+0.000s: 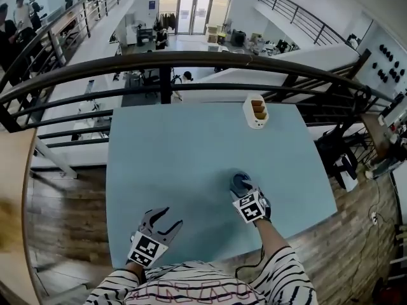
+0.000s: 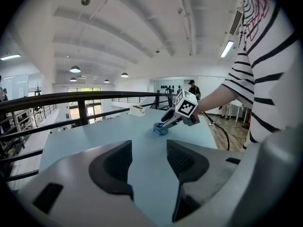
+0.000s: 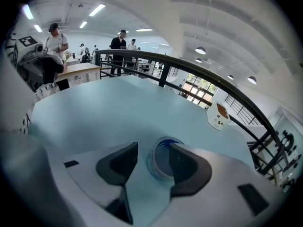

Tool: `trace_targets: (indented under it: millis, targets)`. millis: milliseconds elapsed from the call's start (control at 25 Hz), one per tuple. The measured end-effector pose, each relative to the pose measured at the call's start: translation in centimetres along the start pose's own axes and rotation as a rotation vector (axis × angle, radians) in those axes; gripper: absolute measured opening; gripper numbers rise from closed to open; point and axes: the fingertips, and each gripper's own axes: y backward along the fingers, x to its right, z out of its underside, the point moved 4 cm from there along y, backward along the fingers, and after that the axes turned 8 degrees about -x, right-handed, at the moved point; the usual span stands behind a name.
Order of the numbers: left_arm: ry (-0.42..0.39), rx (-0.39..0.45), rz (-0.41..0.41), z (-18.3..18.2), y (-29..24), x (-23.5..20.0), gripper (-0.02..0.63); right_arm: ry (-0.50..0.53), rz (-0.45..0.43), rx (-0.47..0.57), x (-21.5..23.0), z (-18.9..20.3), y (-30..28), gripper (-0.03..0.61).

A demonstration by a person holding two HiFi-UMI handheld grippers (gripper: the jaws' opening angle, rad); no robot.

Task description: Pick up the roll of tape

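Tape (image 3: 160,163) flat on table (image 1: 178,151), partly between wide-spread jaws of right gripper (image 3: 153,149), ungripped. Approach step; next, centring over roll, then closing. Left gripper (image 2: 149,146) agape, empty, near table edge.

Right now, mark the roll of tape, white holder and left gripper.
roll of tape (image 2: 160,129): left gripper view, outer wall.
white holder (image 1: 255,119): head view, side wall.
left gripper (image 2: 148,144): left gripper view, between jaw tips.

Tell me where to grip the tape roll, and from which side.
Probably the ring wall nearest the right gripper: the tape roll lies flat, hole up, so come down from above, one jaw in the hole, one outside.
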Motion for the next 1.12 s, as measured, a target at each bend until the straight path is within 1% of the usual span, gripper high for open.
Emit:
trace_targets:
  millis: [280,400,480,600,720,800,920,1040,1120]
  targets:
    - [0.027,-0.01,-0.003,0.9,-0.3,-0.7,0.213,0.05,-0.094,-0.159,-0.4,0.0,-4.4,0.215]
    - [0.035,-0.009,-0.009,0.9,-0.4,-1.2,0.213,0.055,-0.115,-0.217,0.0,0.0,-5.7,0.204]
    - [0.039,-0.012,-0.014,1.1,-0.5,-1.6,0.213,0.064,-0.136,-0.256,0.2,0.1,-6.4,0.186]
    - [0.044,-0.015,-0.014,1.3,-0.6,-1.8,0.213,0.093,-0.169,-0.324,0.4,0.6,-7.1,0.17]
    - [0.046,-0.017,-0.013,1.5,-0.6,-2.0,0.213,0.142,-0.252,-0.393,-0.1,0.8,-7.4,0.147]
    - [0.043,-0.014,-0.012,1.5,-0.6,-2.1,0.213,0.132,-0.318,-0.42,-0.6,0.8,-7.8,0.14]
    - [0.039,-0.011,-0.011,1.5,-0.5,-2.2,0.213,0.152,-0.305,-0.474,-0.1,1.3,-7.9,0.128]
    - [0.041,-0.017,-0.012,1.8,-0.3,-2.1,0.213,0.199,-0.298,-0.465,-0.5,1.3,-7.7,0.095]
    - [0.039,-0.02,-0.015,1.8,-0.2,-2.2,0.213,0.211,-0.28,-0.451,-0.6,1.2,-7.5,0.091]
